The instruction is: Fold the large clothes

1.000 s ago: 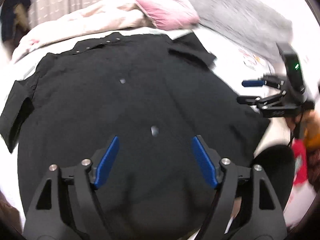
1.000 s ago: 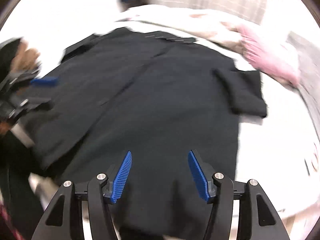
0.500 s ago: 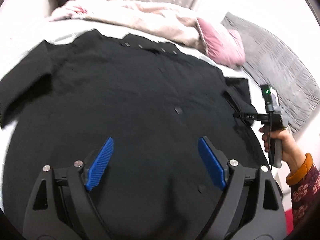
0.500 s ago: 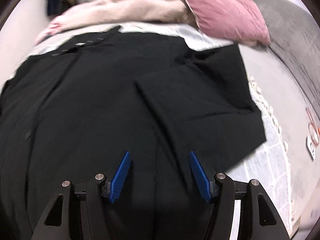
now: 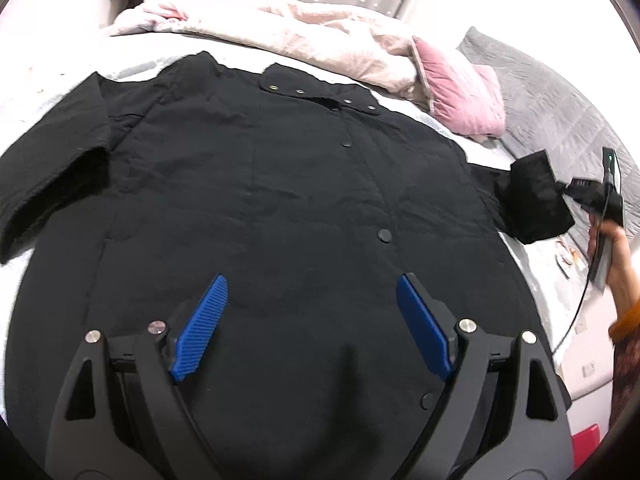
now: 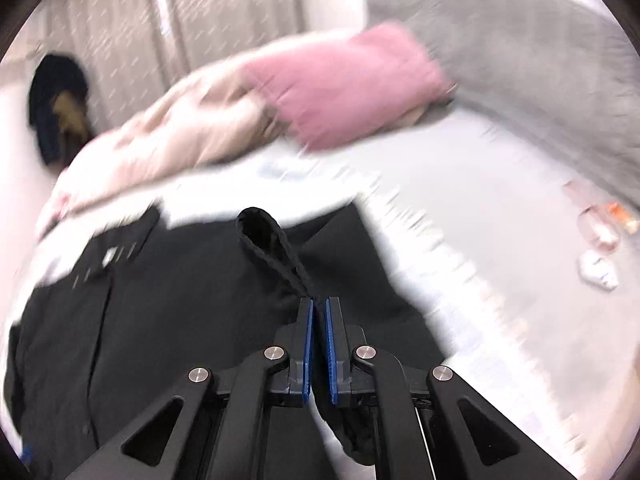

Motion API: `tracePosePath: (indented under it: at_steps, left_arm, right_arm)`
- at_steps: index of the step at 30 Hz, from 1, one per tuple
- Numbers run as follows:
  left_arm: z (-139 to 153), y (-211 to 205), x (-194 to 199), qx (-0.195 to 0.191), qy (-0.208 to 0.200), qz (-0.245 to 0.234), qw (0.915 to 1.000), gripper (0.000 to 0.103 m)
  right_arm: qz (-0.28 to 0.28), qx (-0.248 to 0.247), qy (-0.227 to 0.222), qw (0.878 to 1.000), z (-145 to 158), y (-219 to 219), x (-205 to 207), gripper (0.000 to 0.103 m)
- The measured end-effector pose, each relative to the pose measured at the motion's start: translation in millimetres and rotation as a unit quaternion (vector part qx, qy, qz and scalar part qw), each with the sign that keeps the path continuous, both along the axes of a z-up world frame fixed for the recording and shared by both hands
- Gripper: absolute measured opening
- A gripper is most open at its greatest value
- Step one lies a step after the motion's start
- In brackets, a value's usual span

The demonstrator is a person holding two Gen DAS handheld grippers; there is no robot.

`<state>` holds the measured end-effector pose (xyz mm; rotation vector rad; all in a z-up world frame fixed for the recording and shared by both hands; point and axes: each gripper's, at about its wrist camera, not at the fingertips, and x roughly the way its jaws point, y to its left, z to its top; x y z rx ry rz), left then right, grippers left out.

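A black shirt (image 5: 280, 208) lay spread flat on the bed (image 5: 52, 92), directly under and ahead of the left hand-held gripper (image 5: 310, 328), whose blue pads stood wide apart with nothing between them. The shirt's hem ran out of sight beneath that gripper's frame. The right hand-held gripper (image 6: 318, 308) was pressed together, pinching the edge of the shirt's sleeve (image 6: 272, 252), which looped up just ahead of its tips. The right wrist view was smeared; small objects on the bed to that gripper's right could not be made out. A pink pillow (image 5: 460, 96) lay beyond the shirt.
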<state>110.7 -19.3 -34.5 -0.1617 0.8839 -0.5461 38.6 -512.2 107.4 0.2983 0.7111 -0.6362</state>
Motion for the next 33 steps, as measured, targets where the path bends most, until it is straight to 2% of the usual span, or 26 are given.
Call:
tracePosePath:
  at_steps: [3, 5, 7, 8, 9, 12, 13, 14, 15, 16, 18, 19, 20, 21, 22, 23, 25, 27, 31, 33]
  left_arm:
    - [-2.8, -4.1, 1.3, -0.017, -0.006, -0.008, 0.9998, 0.087]
    - [-5.5, -8.7, 3.2, -0.016, -0.015, -0.011, 0.9997, 0.087]
    - [-8.3, -13.0, 4.8, -0.011, -0.024, -0.012, 0.9996, 0.087]
    - [-9.0, -15.0, 5.2, -0.01, -0.025, -0.012, 0.9996, 0.087]
    - [-12.8, -16.5, 7.1, -0.008, -0.024, -0.012, 0.9996, 0.087]
    - [-22.6, -19.8, 12.8, -0.006, -0.004, -0.01, 0.9999, 0.087]
    - [-27.1, -21.3, 15.1, -0.005, 0.006, -0.009, 0.9999, 0.087]
    - [-29.5, -22.1, 16.5, -0.004, 0.011, -0.008, 0.9999, 0.087]
    - [-34.1, -24.2, 18.4, 0.002, 0.019, -0.007, 0.9998, 0.087]
    - [-36.8, -25.8, 19.1, 0.008, 0.02, -0.007, 0.9997, 0.087]
    - [-40.0, -29.2, 17.6, 0.021, 0.012, -0.01, 0.9997, 0.087]
    - [-40.9, -30.3, 16.0, 0.025, 0.009, -0.012, 0.9996, 0.087]
    - [-41.0, -31.9, 13.9, 0.032, 0.004, -0.014, 0.9994, 0.087]
    - [-40.9, -33.5, 11.4, 0.04, -0.002, -0.017, 0.9991, 0.087]
    - [-40.8, -34.9, 8.9, 0.046, -0.006, -0.021, 0.9987, 0.087]
    - [-40.7, -35.8, 7.2, 0.05, -0.009, -0.024, 0.9984, 0.087]
    - [-40.8, -36.4, 5.4, 0.055, -0.014, -0.028, 0.998, 0.087]
    - [-41.3, -36.6, 4.2, 0.056, -0.02, -0.029, 0.9978, 0.087]
    - [-44.6, -36.8, 7.1, 0.054, -0.02, -0.029, 0.9979, 0.087]
    - [-45.9, -36.8, 7.8, 0.054, -0.02, -0.03, 0.9979, 0.087]
  right_arm:
    - [-0.055, -0.057, 0.0, 0.997, 26.1, -39.1, -12.0, 0.005]
    - [-0.093, -0.094, 0.014, 0.991, 32.8, -67.0, -14.6, 0.005]
    - [-0.13, -0.116, 0.031, 0.984, 31.0, -93.7, -18.6, 0.005]
    - [-0.153, -0.126, 0.043, 0.979, 26.4, -109.0, -18.8, 0.0]
    - [-0.176, -0.143, 0.058, 0.972, 21.0, -122.3, -19.3, 0.0]
    - [-0.232, -0.158, 0.091, 0.955, 1.8, -163.9, -39.8, 0.0]
    - [-0.257, -0.151, 0.102, 0.949, -9.3, -179.1, -46.5, 0.0]
    - [-0.27, -0.138, 0.1, 0.948, -16.7, -185.2, -57.4, 0.0]
    - [-0.274, -0.117, 0.087, 0.951, -25.7, -191.0, -64.1, 0.001]
    - [-0.263, -0.083, 0.06, 0.959, -36.0, -195.0, -69.9, 0.003]
    - [-0.234, -0.007, 0.04, 0.971, -56.7, -203.8, -69.8, 0.006]
    - [-0.224, 0.025, 0.04, 0.974, -64.8, -208.0, -67.7, 0.013]
    - [-0.214, 0.071, 0.043, 0.973, -77.9, -212.6, -66.4, 0.025]
    - [-0.212, 0.09, 0.042, 0.972, -84.8, -212.7, -66.2, 0.033]
    - [-0.213, 0.116, 0.03, 0.97, -94.0, -215.9, -68.3, 0.048]
    - [-0.214, 0.128, 0.017, 0.968, -99.7, -213.5, -73.3, 0.056]
    - [-0.211, 0.146, 0.007, 0.967, -109.3, -217.3, -74.6, 0.057]
    - [-0.199, 0.15, 0.025, 0.968, -119.1, -225.4, -63.8, 0.057]
    - [-0.187, 0.125, 0.072, 0.972, -138.4, -255.1, -36.7, 0.057]
    - [-0.187, 0.123, 0.076, 0.972, -150.8, -258.4, -29.1, 0.057]
